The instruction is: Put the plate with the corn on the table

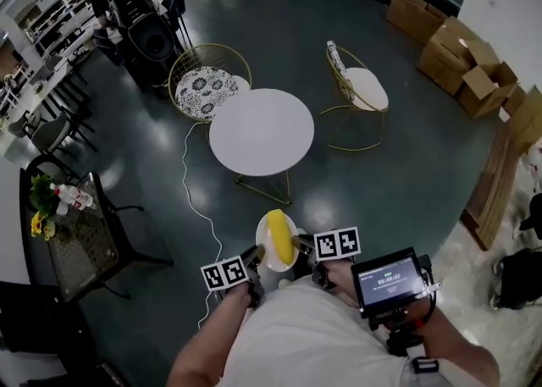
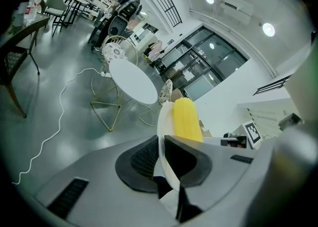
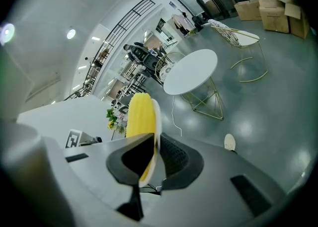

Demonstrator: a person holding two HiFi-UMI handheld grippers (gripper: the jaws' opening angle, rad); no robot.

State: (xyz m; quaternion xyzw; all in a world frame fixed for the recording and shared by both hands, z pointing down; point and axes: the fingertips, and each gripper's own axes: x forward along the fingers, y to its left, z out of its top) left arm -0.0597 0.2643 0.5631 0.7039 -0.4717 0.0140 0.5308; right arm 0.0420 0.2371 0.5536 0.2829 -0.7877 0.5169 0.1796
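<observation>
Plate point(image 1: 263, 237) with the corn point(image 1: 279, 236) lying along it is hanging in the air between my two grippers, close in front of my body and above the dark floor point(image 1: 381, 199). I am gripping its left rim with my left gripper point(image 1: 257, 255), the jaws clamped on the thin white edge, and I am pinching the opposite rim the same way with my right gripper point(image 1: 301, 246). Ahead of me, the round white table point(image 1: 261, 131) is standing well apart from the plate. A patterned chair point(image 1: 207, 82) and a plain chair point(image 1: 360, 87) are sitting beside the table, and a white cable point(image 1: 186, 175) is trailing across the floor near its base.
</observation>
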